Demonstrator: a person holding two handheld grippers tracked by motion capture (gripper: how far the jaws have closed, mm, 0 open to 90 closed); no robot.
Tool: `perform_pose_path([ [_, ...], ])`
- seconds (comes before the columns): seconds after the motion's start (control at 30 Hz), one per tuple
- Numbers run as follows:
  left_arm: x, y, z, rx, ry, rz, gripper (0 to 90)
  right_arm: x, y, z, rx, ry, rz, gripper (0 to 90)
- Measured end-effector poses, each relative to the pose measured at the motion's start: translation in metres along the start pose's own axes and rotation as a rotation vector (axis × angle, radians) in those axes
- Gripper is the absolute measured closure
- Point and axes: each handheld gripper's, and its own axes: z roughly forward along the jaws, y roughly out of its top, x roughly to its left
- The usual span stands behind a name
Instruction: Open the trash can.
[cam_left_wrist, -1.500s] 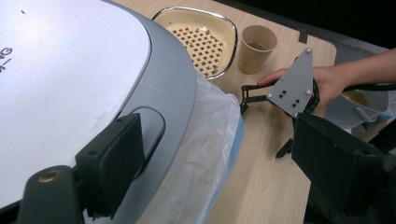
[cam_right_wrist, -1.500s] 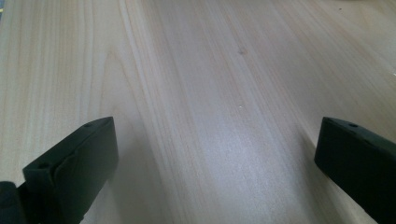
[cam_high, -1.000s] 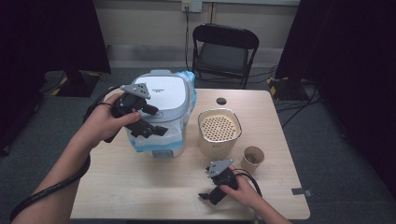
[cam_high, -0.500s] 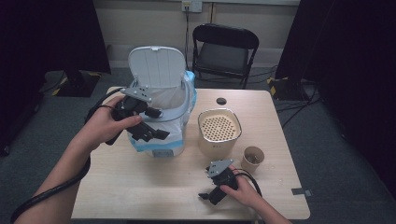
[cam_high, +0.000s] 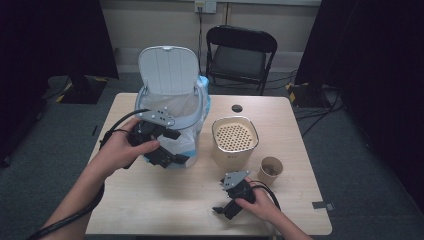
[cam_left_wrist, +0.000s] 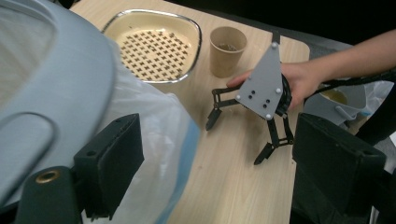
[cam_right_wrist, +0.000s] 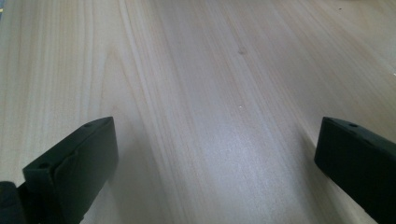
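1. The bin (cam_high: 172, 107) stands at the far left part of the table (cam_high: 165, 200), with its lid (cam_high: 168, 70) raised upright at the back.
2. A clear bag (cam_left_wrist: 154, 140) lines the bin and hangs over its front.
3. The left gripper (cam_high: 175, 147) is held at the front of the bin, just below the rim. In the left gripper view its jaws stand wide apart and grip nothing; 1 jaw is before the bag, the other is over the table.
4. The right gripper (cam_high: 221, 197) rests low on the table near the front edge, well apart from the bin. Its jaws are open too, with bare wood between them.
5. A cream basket (cam_high: 235, 137) with a perforated inside stands just right of the bin, and a paper cup (cam_high: 270, 169) is near it on the right.
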Motion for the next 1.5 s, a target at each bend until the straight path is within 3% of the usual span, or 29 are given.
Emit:
perform_pose_path([
  [0.2, -0.004, -0.010, 0.012, -0.003, -0.027, -0.001, 16.0, 0.000, 0.000, 0.000, 0.000, -0.001, -0.002, 0.0],
  [0.77, -0.009, -0.053, 0.056, -0.028, -0.079, -0.055, 16.0, 0.000, 0.000, 0.000, -0.001, -0.003, -0.001, 0.0],
  [1.1, -0.012, -0.067, 0.068, -0.034, -0.095, -0.064, 16.0, 0.000, 0.000, 0.000, -0.001, -0.001, -0.004, 0.0],
  [1.5, -0.018, -0.095, 0.083, -0.046, -0.104, -0.080, 16.0, 0.000, 0.000, 0.000, 0.000, -0.001, -0.003, 0.0],
])
